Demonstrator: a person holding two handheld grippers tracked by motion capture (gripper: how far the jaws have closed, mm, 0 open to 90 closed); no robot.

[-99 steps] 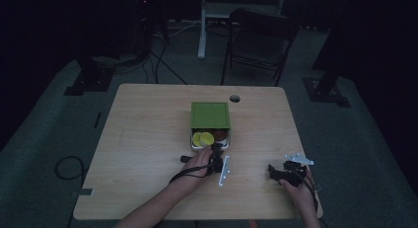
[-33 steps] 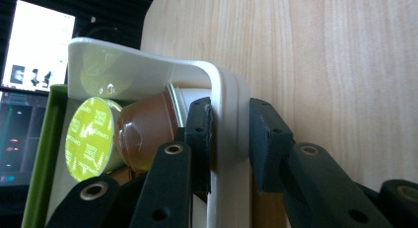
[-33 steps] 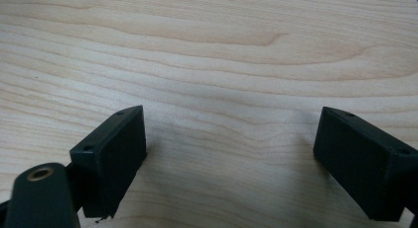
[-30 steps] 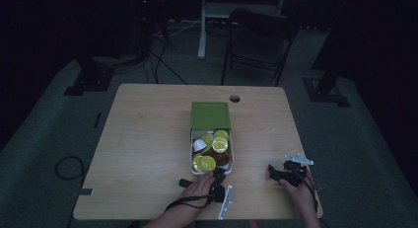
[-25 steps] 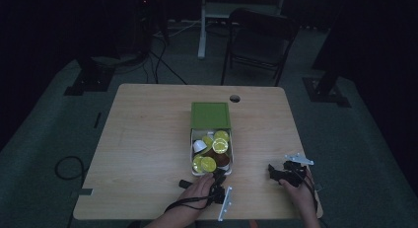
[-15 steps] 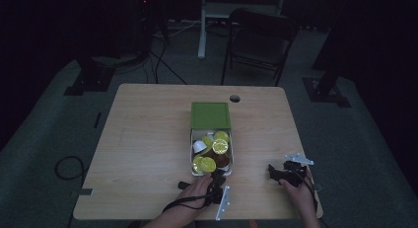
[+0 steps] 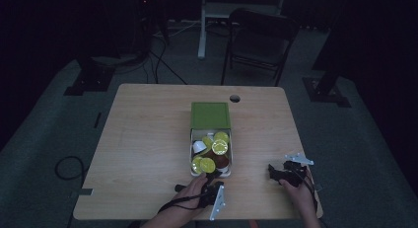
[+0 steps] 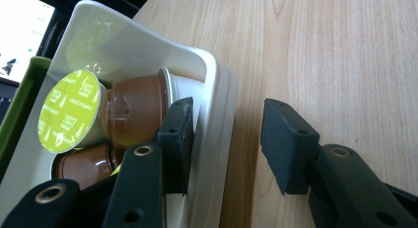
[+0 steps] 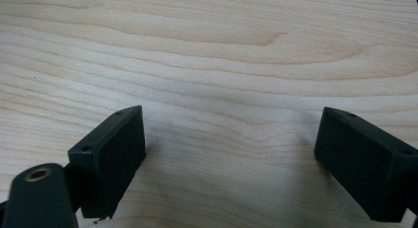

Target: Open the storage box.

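Now the left gripper (image 8: 224, 144) is straddling the near wall of the white tray (image 8: 217, 90), its jaws just opening off it, gripping nothing.

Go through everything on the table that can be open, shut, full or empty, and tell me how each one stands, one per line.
White tray: pulled out of its sleeve, holding coffee capsules, its wall between the left jaws.
Green sleeve: flat on the table, tray slid out toward the person.
Coffee capsules: sealed, lying jumbled.
Left gripper: jaws just been opening, astride the tray wall, outer pad apart from it.
Right gripper: open, nothing between the jaws.
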